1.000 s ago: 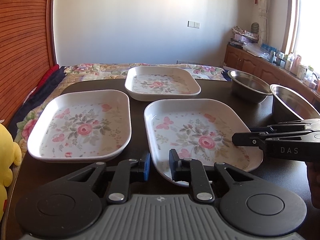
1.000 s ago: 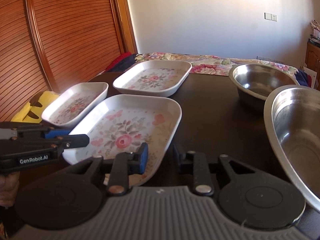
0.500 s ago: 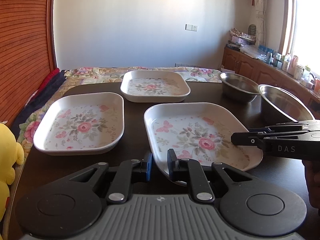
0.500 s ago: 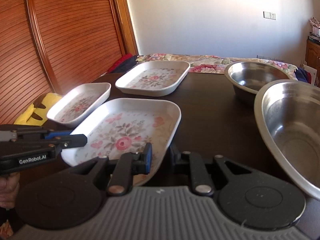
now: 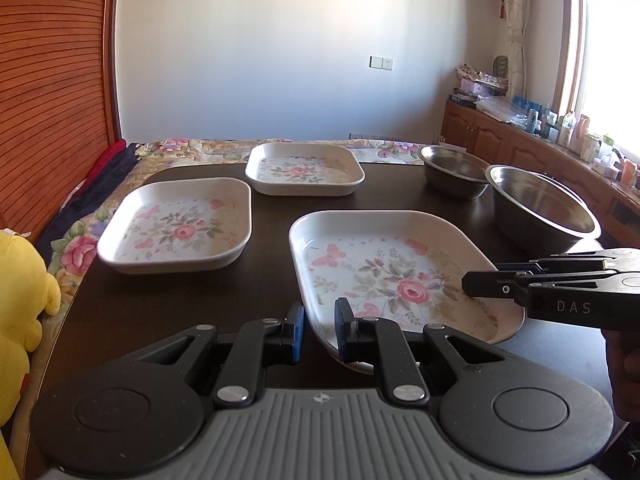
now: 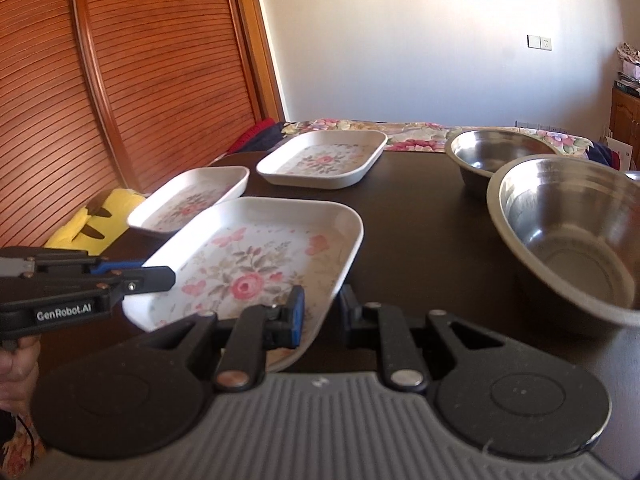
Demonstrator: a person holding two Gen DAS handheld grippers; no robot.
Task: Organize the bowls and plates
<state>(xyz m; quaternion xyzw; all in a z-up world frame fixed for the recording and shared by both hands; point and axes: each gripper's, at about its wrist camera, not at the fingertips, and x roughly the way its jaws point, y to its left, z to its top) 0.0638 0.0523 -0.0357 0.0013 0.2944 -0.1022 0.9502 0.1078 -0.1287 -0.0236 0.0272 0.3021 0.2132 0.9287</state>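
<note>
Two grippers are clamped on the nearest floral plate (image 5: 394, 276): the left gripper (image 5: 320, 330) fingers are pinched on its near left rim, the right gripper (image 6: 322, 312) fingers on its near right rim. Beyond this plate, on the dark desk (image 5: 272, 248), two more floral plates (image 5: 180, 226) (image 5: 304, 168) are seen, and two steel bowls (image 6: 572, 236) (image 6: 500, 156) are set to its right.

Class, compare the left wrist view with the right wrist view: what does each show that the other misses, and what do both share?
Only the left wrist view: the window and the cluttered wooden cabinets below it.
Only the right wrist view: the person's hand under the left gripper.
Both: three floral plates, two steel bowls, the yellow plush toy, and both grippers shut on the nearest plate's rim.
</note>
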